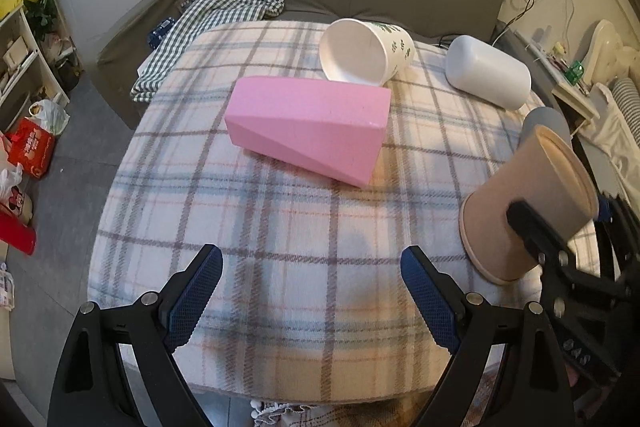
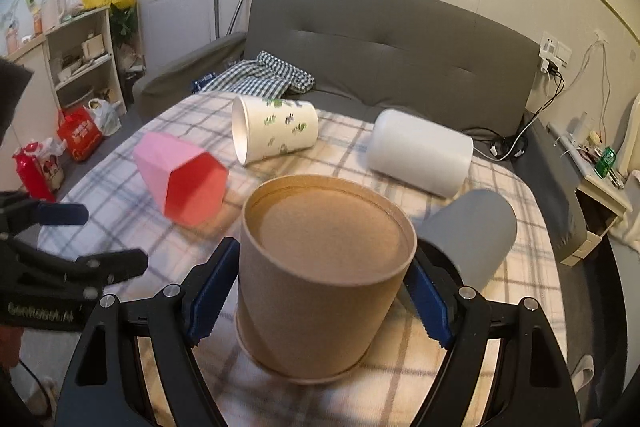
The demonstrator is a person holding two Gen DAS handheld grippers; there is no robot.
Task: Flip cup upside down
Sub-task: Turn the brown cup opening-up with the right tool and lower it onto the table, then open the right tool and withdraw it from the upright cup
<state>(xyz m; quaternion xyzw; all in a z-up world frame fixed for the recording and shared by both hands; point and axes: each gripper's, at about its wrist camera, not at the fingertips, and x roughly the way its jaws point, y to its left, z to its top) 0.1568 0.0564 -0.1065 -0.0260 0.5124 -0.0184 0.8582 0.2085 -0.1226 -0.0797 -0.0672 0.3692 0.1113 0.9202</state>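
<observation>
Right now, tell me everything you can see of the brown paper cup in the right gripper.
The brown paper cup looks like plain kraft paper, unprinted, with a recessed base disc inside a raised ring and a pale rolled rim. It is inverted: base up, mouth down. In the left wrist view it tilts, the rim's low edge at or just above the plaid blanket. The right gripper clamps its sidewall between the blue pads. Nothing else touches it.

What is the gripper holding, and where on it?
The right gripper holds the brown paper cup by its sides, bottom facing up. The left gripper holds nothing.
</observation>
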